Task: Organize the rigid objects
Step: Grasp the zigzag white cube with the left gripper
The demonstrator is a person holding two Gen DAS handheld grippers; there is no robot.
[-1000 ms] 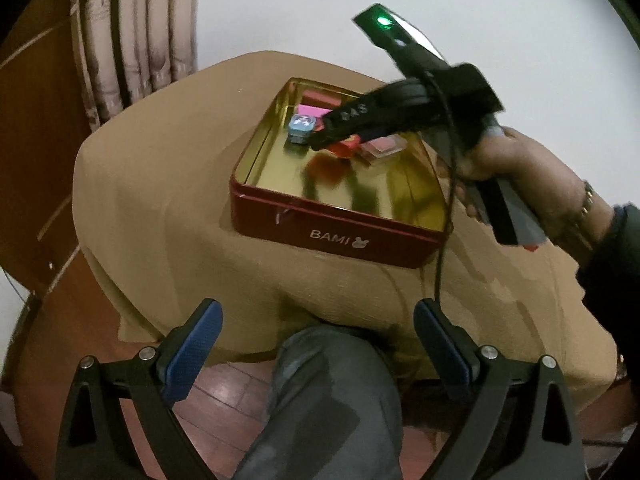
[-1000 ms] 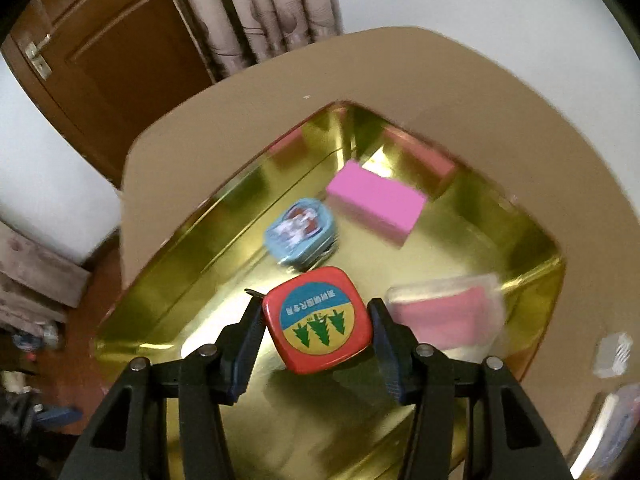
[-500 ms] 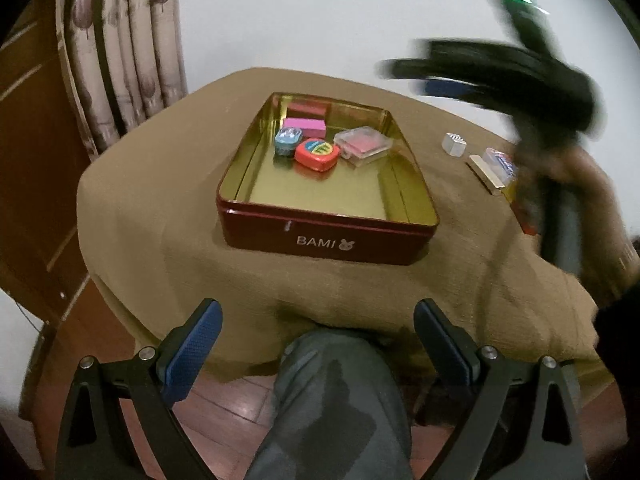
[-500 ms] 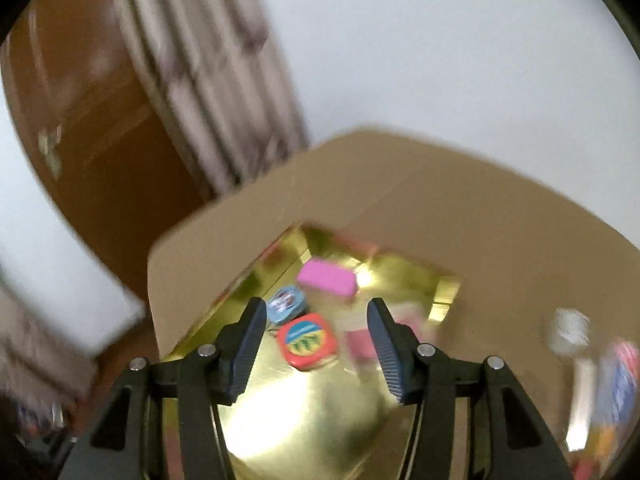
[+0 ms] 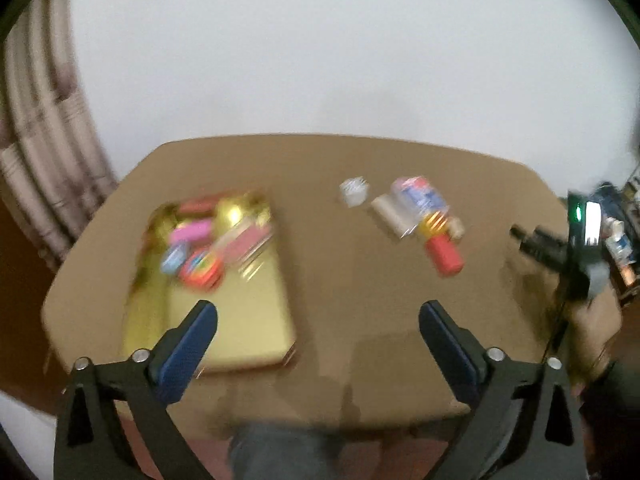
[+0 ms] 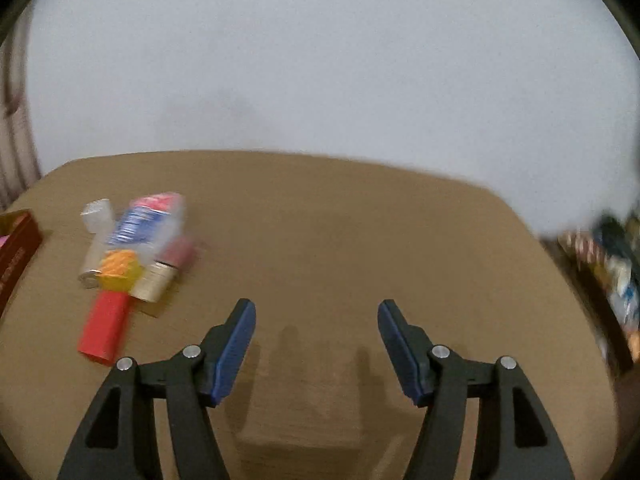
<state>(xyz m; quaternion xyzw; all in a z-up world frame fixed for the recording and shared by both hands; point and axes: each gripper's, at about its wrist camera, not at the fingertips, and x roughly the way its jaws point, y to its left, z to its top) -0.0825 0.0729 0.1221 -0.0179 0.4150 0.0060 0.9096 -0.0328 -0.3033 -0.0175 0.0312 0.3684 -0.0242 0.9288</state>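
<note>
While several small items already lie in the gold tin (image 5: 256, 320), ahead and to the left of the left hand-held gripper (image 5: 318, 312), a loose cluster waits on the tabletop (image 6: 340, 240): a red tube (image 6: 105, 330), a clear packet (image 6: 148, 224), a small white piece (image 6: 96, 212) and others too blurred to name. The right hand-held gripper (image 6: 316, 320), its jaws just having opened wider, holds nothing; the cluster sits ahead to its left. The left one gapes wide, also holding nothing. Judging by this, roughly half remains.

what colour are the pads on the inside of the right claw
Blue pads on black arms, seen best in the right wrist view.
</note>
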